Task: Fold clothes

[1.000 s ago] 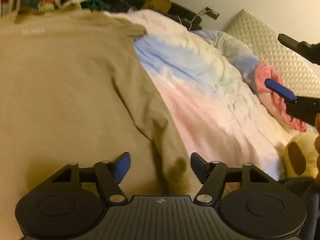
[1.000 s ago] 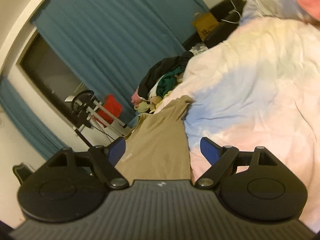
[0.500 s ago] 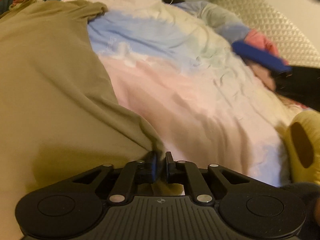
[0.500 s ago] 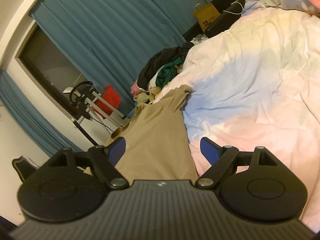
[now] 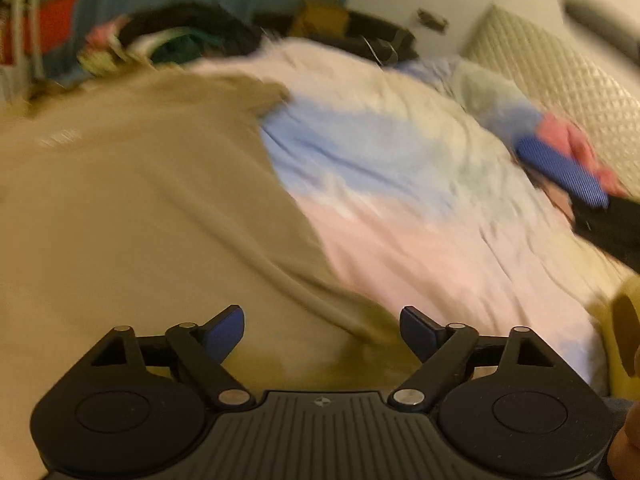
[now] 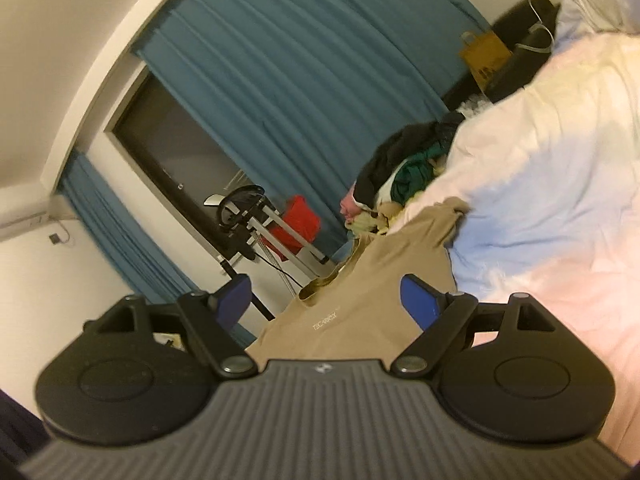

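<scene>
Firstly, in the left wrist view, note the left gripper point(image 5: 320, 320) with jaws spread wide, having just been opening. Nothing is pinched: only the lower edge of the tan T-shirt point(image 5: 140, 220) lies beneath the gap, clear of both pads. Locate the T-shirt spread front-up across the left part of the pastel duvet point(image 5: 400, 200), with one long side edge running diagonally toward the gripper and a short sleeve point(image 5: 260, 92) at the far end. Allow for heavy motion blur here, so do not rely on fine creases. Treat the garment as light, limp knit cloth: expect sag and bunching, no stiffness, and drag against the soft duvet. Pinch at a hem corner or a seam, taking both layers, not at mid-panel. Next, in the right wrist view, note the right gripper point(image 6: 326, 300) likewise released and holding nothing, pointing across the bed toward the teal curtain point(image 6: 300, 80). Read the T-shirt's collar point(image 6: 316, 288) and small chest print point(image 6: 325, 315) between the fingers but well beyond them. Take the shoulder seam beside the collar as the matching hold. Keep clear of the heap of other clothes point(image 6: 404, 172) at the bed's far edge.
</scene>
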Available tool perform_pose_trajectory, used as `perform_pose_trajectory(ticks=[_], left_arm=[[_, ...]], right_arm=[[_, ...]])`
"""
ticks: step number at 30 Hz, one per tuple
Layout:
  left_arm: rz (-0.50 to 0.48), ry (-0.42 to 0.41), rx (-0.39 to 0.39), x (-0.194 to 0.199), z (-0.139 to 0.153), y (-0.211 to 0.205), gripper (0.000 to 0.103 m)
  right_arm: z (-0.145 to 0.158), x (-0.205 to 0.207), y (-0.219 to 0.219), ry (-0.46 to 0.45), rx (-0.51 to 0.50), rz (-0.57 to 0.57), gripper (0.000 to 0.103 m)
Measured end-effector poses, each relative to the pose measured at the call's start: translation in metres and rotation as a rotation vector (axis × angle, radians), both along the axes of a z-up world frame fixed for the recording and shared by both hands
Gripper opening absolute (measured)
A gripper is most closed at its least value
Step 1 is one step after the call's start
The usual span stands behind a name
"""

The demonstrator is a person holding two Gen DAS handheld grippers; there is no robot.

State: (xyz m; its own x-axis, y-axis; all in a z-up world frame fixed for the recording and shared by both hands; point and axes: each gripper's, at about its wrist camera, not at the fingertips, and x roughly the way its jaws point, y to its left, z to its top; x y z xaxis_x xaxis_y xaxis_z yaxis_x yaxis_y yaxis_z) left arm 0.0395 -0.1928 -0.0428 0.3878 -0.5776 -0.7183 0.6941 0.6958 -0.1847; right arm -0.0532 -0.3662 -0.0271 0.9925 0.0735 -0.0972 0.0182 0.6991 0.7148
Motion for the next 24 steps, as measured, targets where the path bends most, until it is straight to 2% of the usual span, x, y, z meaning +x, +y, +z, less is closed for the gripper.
perform_pose_trajectory(ticks=[5, 8, 11, 16, 19, 24], left_arm=[[0.084, -0.142, -0.032, 0.009, 0.029, 0.042, 0.090], [0.139, -0.239, -0.063, 0.005, 0.042, 0.064, 0.096], [0.174, -0.290, -0.111, 0.000, 0.050, 0.084, 0.099], [0.223, -0.311, -0.139, -0.003, 0.054, 0.113, 0.102], [0.257, -0.312, -0.142, -0.001, 0.052, 0.124, 0.102], [0.346, -0.255, -0.150, 0.013, 0.045, 0.143, 0.102]], right_arm=[[0.003, 0.002, 0.013, -0.008, -0.054, 0.000, 0.084], [0.004, 0.005, 0.024, 0.008, -0.098, -0.001, 0.084], [0.002, 0.010, 0.034, 0.035, -0.131, -0.002, 0.084], [0.002, 0.023, 0.045, 0.035, -0.153, 0.001, 0.084], [0.000, 0.048, 0.043, 0.039, -0.109, -0.003, 0.084], [-0.015, 0.105, 0.031, 0.100, -0.099, -0.018, 0.084]])
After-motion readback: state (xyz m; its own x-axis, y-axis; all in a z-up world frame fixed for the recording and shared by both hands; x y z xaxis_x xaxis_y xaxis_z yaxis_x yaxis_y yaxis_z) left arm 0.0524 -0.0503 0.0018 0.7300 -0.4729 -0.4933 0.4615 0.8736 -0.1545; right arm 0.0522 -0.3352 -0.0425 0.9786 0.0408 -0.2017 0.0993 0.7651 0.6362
